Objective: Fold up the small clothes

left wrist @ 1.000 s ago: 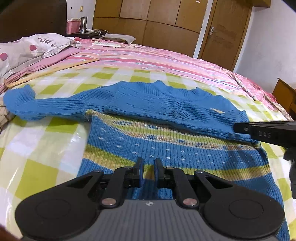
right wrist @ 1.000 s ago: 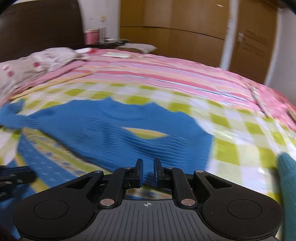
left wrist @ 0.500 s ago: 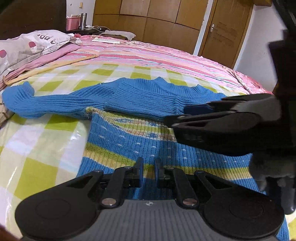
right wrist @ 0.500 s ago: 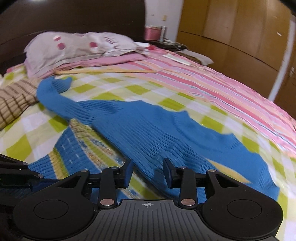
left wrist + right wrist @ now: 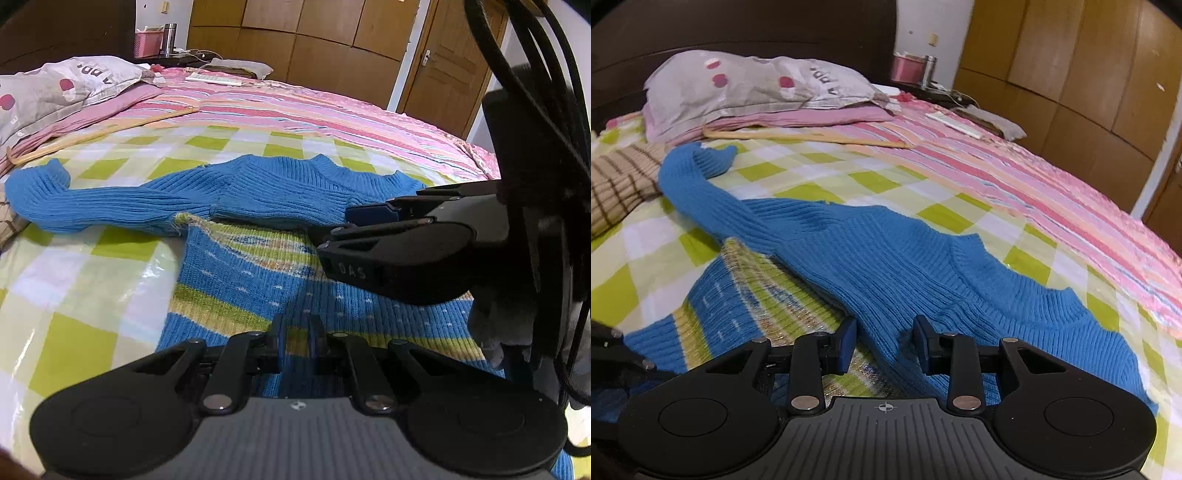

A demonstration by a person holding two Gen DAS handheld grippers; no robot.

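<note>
The blue sweater point(image 5: 280, 192) lies flat on the bed point(image 5: 92, 295), over the green-checked cover, with 1 sleeve stretched toward the pillow point(image 5: 746, 85) at the headboard end. Left gripper point(image 5: 297, 332) hovers low over the striped hem – its fingers nearly closed, holding nothing. Right gripper point(image 5: 884, 345) has its fingers spread wide on either side of the folded-over blue edge – not pinching it yet.
</note>
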